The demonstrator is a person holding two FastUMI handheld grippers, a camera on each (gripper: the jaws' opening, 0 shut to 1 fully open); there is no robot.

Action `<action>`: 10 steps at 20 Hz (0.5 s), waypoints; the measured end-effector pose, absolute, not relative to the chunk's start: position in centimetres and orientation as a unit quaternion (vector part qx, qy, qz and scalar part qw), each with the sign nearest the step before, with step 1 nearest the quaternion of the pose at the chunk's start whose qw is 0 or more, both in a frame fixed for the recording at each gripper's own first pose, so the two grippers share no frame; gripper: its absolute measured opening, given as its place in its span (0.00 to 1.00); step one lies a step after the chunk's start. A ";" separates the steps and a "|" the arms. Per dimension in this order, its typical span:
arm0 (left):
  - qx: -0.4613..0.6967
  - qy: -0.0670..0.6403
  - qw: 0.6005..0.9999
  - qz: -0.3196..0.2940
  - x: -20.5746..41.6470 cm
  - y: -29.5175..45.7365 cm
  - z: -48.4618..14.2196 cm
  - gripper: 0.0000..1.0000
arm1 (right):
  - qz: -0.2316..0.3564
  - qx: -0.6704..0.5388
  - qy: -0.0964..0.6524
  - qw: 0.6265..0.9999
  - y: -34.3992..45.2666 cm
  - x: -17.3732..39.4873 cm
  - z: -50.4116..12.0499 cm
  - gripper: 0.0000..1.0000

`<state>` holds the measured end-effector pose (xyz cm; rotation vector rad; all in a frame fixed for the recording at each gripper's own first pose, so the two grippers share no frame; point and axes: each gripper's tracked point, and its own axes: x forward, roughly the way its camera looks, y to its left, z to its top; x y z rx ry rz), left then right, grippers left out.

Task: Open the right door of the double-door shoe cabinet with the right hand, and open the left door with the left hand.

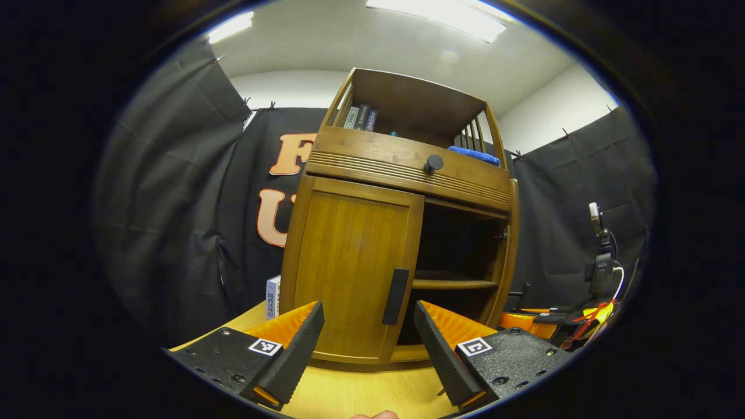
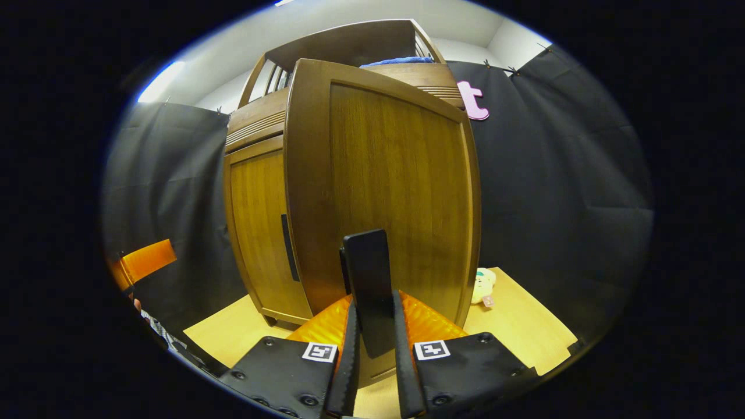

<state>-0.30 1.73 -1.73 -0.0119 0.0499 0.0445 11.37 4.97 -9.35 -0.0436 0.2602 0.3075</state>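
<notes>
A wooden shoe cabinet (image 1: 401, 233) stands on a light wooden table (image 1: 361, 396) against black cloth walls. In the left gripper view, its left door (image 1: 352, 267) is closed, with a dark upright handle (image 1: 396, 295) near its inner edge. The right half of the cabinet stands open, showing a shelf (image 1: 454, 284) inside. The left gripper (image 1: 369, 343) hovers just in front of the closed door, its fingers spread wide apart and touching nothing. A round knob (image 1: 433, 163) sits on the drawer front above, and a blue cloth (image 1: 474, 155) lies on the top shelf.

In the right gripper view, the right door (image 2: 384, 186) is swung out toward the camera. The right gripper (image 2: 375, 343) is clamped on that door's dark handle (image 2: 369, 279), both fingers pressing its sides. A small plush toy (image 2: 483, 285) lies on the table beside the door.
</notes>
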 end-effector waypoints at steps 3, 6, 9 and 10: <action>-0.012 0.026 0.999 0.020 0.0 1.6 -1.9 0.95 | 0.141 -0.025 0.131 0.981 3.6 10.7 -9.1 0.31; -0.011 0.027 0.999 0.020 0.2 1.7 -2.2 0.92 | 0.122 -0.029 0.128 0.984 1.6 9.9 -8.7 0.36; -0.008 0.025 1.000 0.013 0.5 1.3 -2.3 0.92 | 0.097 -0.026 0.123 0.987 -0.7 8.7 -9.2 0.39; -0.010 0.026 1.000 0.011 0.5 1.1 -2.5 0.92 | 0.088 -0.025 0.122 0.988 -1.5 8.1 -9.2 0.39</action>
